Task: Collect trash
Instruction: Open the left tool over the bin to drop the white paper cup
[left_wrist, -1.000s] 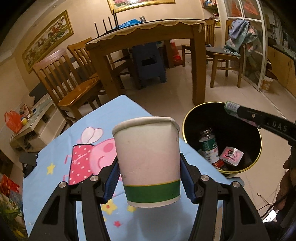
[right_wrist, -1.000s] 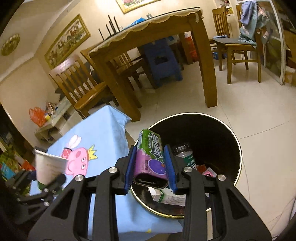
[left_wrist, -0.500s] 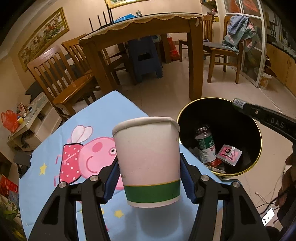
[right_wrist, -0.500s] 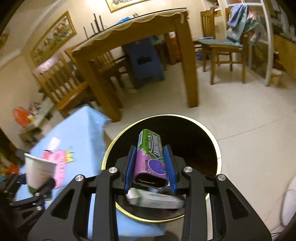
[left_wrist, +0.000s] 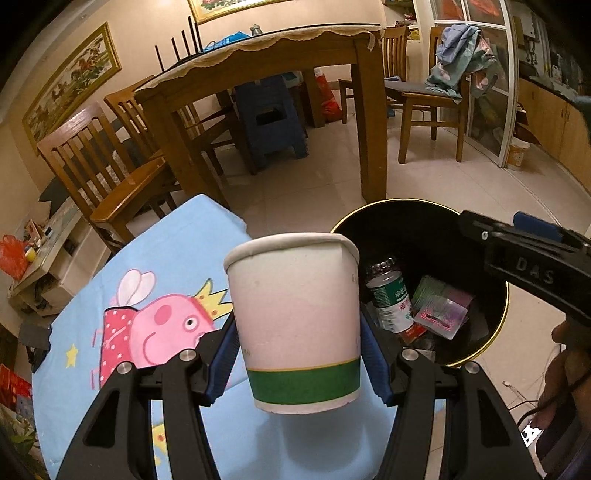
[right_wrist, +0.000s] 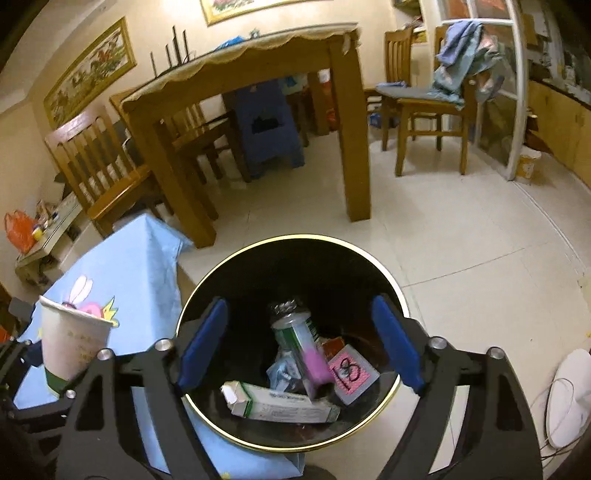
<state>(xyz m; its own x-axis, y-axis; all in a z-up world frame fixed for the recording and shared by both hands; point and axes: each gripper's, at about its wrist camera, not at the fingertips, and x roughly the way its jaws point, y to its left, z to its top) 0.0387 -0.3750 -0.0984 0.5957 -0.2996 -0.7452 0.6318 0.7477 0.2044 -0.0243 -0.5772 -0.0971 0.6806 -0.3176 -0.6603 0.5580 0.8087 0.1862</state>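
1. Paper cup (left_wrist: 295, 321) — white, green band at the base, upright; left gripper (left_wrist: 295, 354) jaws clamped on its sides above the blue bench (left_wrist: 129, 266), beside the black bin (right_wrist: 288, 441).
2. Right gripper (right_wrist: 299, 347) — jaws opening over the bin, nothing between them.
3. Risk: releasing short of the rim drops the cup onto the bench; a hard squeeze crushes its thin wall.

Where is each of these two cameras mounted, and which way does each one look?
Left wrist: on the left gripper, looking down past its paper cup at the blue tablecloth; a hand shows at right.
Right wrist: on the right gripper, jaws opening and empty, looking into the trash bin.
Both show cup, bin and dining table.
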